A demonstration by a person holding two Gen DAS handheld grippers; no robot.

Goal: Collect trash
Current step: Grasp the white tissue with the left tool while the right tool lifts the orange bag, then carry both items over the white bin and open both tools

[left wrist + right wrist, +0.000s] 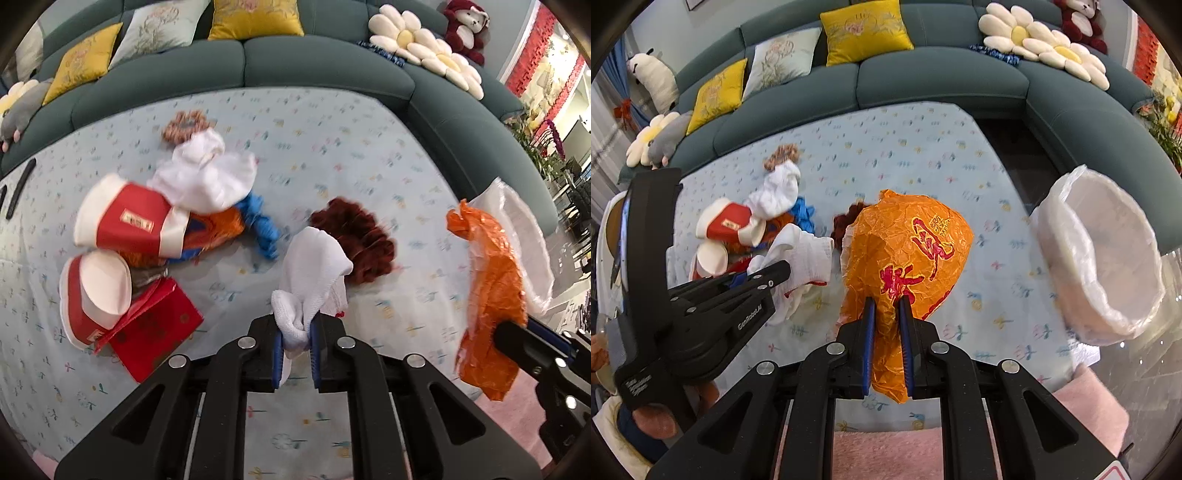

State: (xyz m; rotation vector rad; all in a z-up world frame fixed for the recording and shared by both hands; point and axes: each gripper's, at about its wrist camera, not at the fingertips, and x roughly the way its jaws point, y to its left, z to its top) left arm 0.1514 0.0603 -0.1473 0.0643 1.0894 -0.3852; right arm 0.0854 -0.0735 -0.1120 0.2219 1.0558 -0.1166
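Observation:
My left gripper [297, 326] is shut on a white sock [314, 273] and holds it above the table; it also shows in the right wrist view [803, 258]. My right gripper [887, 306] is shut on a crumpled orange plastic wrapper [905, 243] with red print, held above the table; the wrapper also shows at the right of the left wrist view [487, 280]. A bin lined with a white bag [1108, 258] stands right of the table. On the table lie two red-and-white paper cups [129, 221], a red packet [155, 332] and another white sock [207, 177].
The table has a pale blue flowered cloth [332, 147]. A brown scrunchie [358, 236], a blue one [264, 221] and a light brown one [184, 123] lie on it. A teal sofa [325, 62] with cushions and plush toys curves behind. A pink towel [886, 450] lies at the near edge.

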